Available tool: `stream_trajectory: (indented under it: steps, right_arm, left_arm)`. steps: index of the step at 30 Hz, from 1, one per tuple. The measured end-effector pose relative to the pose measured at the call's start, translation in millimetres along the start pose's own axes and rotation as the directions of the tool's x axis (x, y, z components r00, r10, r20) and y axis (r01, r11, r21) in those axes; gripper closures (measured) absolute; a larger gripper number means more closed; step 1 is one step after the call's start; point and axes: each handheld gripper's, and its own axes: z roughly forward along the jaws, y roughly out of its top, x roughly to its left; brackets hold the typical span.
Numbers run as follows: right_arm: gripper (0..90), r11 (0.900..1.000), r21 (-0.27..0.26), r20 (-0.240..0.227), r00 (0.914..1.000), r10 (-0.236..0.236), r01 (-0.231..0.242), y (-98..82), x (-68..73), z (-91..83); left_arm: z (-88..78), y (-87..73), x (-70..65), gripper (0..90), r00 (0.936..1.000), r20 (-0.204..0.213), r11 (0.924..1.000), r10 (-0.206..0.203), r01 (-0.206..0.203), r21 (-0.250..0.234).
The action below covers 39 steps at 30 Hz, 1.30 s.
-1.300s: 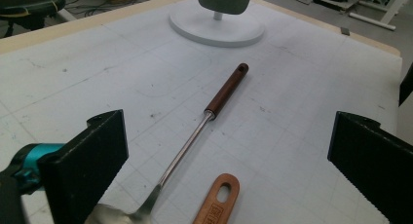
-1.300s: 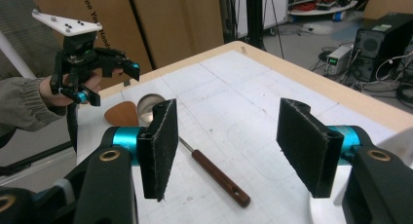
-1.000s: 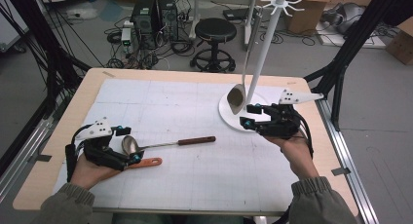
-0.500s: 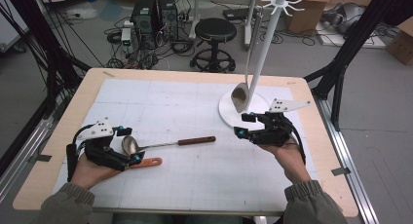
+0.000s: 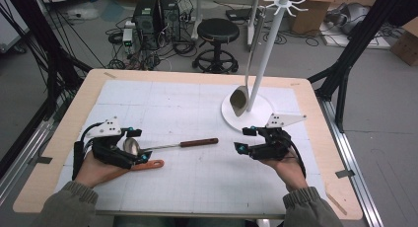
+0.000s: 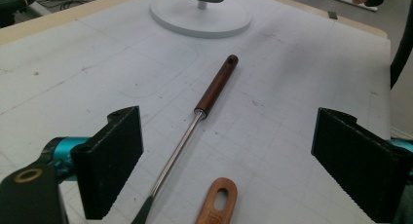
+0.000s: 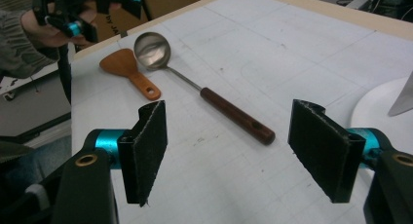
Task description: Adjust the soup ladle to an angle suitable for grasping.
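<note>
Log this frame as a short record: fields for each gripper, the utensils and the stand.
left gripper: open, jaws just closing a little, over the ladle's bowl end, nothing gripped
right gripper: open, jaws just opening, empty, pointing at the ladle's handle
ladle: flat on table, brown handle
wooden spatula: flat beside ladle
stand: white, one utensil hanging

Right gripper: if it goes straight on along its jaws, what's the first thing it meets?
Most likely the ladle: its brown handle end lies just ahead of the open right gripper, between the jaw lines. The orange spatula lies farther on. Depth is unclear; it may meet the mat first.
</note>
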Motion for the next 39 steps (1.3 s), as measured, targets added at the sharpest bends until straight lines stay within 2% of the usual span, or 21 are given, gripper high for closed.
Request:
stream_trajectory:
  steps: [6, 12, 17, 22, 24, 30, 31, 32, 38, 39]
  right_arm:
    - [28.9, 1.0, 0.0, 0.007, 0.9999, -0.013, 0.013, -5.5, 2.0, -3.4]
    - [28.5, 1.0, -0.001, 0.026, 0.9997, 0.002, -0.002, -16.1, 0.4, -7.6]
    - [28.0, 1.0, 0.012, 0.037, 0.9993, -0.001, 0.001, -24.9, -1.3, -10.6]
    - [27.4, 1.0, 0.009, 0.035, 0.9994, -0.002, 0.001, -31.8, -2.3, -14.5]
    - [27.0, 1.0, 0.013, 0.039, 0.9992, 0.002, -0.003, -35.1, -3.4, -15.7]
    - [25.5, 1.0, 0.014, 0.044, 0.999, 0.006, -0.006, -40.5, -6.3, -15.7]
    - [25.3, 1.0, 0.02, 0.048, 0.9989, 0.003, -0.004, -41.1, -7.1, -15.2]
    - [25.2, 1.0, 0.025, 0.05, 0.9987, 0.005, -0.006, -41.7, -7.3, -14.8]
    - [25.2, 1.0, 0.024, 0.047, 0.9989, 0.007, -0.008, -44.1, -7.9, -14.8]
    - [25.2, 1.0, 0.026, 0.051, 0.9987, 0.006, -0.007, -44.2, -8.0, -15.5]
  left_arm:
    - [16.4, 8.1, 1.8, 15.8, 0.9996, 0.012, 0.9981, 0.024, -0.024, 0.056]
    - [31.9, 20.4, 0.8, 20.0, 0.9976, 0.037, 0.9943, 0.059, -0.062, 0.087]
    - [53.8, 31.5, 2.7, 23.2, 0.9954, 0.057, 0.9894, 0.077, -0.083, 0.119]
    - [76.0, 33.9, 3.7, 25.6, 0.9926, 0.072, 0.9787, 0.098, -0.109, 0.174]
    - [82.5, 36.0, 5.2, 26.7, 0.9923, 0.08, 0.9767, 0.095, -0.108, 0.186]
    - [97.0, 33.3, 12.3, 29.0, 0.9923, 0.053, 0.9725, 0.112, -0.121, 0.199]
    - [98.8, 32.4, 13.6, 29.5, 0.9921, 0.041, 0.9677, 0.119, -0.125, 0.219]
    - [101.6, 30.9, 13.8, 30.2, 0.9931, 0.037, 0.9672, 0.111, -0.117, 0.225]
    - [117.0, 25.5, 13.0, 33.5, 0.9907, 0.051, 0.9516, 0.126, -0.135, 0.276]
    - [119.7, 25.0, 13.2, 33.5, 0.9908, 0.053, 0.9524, 0.124, -0.134, 0.274]
